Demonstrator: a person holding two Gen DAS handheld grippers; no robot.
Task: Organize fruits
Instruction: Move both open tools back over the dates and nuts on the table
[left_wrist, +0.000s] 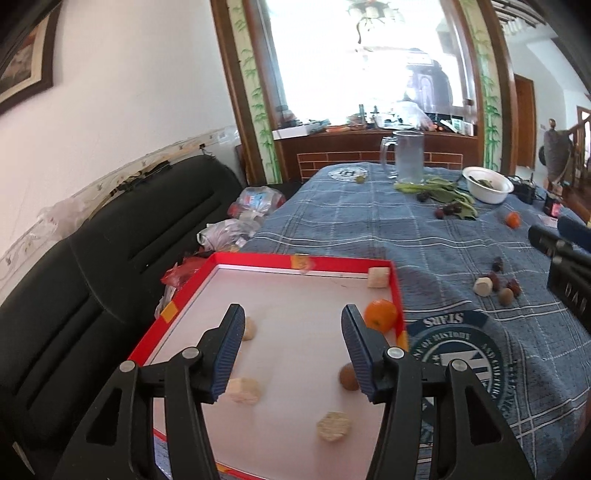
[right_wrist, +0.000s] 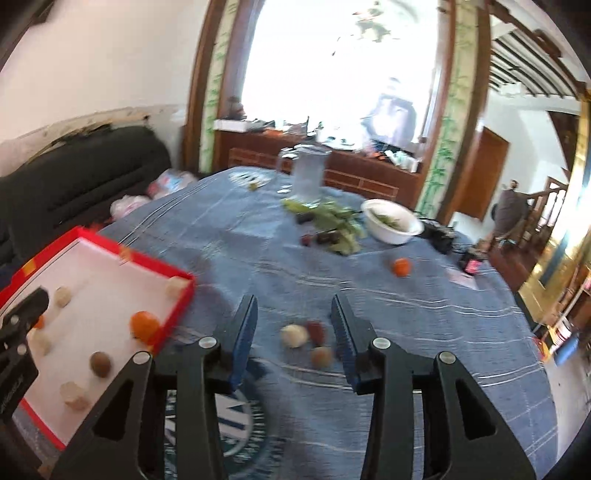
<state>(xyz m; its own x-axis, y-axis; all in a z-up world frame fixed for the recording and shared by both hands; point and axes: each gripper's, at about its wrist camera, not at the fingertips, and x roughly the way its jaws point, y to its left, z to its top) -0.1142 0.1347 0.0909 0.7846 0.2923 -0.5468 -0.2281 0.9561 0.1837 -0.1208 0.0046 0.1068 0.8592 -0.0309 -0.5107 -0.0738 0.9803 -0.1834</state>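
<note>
Inside red-walled tray (left_wrist: 397, 295), glossy orange tangerine (left_wrist: 380, 314), pale rough chunks, left claw (left_wrist: 291, 343) and right claw (right_wrist: 293, 332) both gaping, empty

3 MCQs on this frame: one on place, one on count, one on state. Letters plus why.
1. Where is the orange nearest the left hand-held gripper?
A. in the red tray
B. in the white bowl
C. on the sofa

2. How many oranges show?
A. one
B. two
C. four

3. The right hand-held gripper is:
A. shut on fruit
B. open, empty
C. out of view

A: it lies inside the tray's right wall.
B: a second orange sits on the tablecloth.
B: its fingers are spread, with nothing held.
</note>
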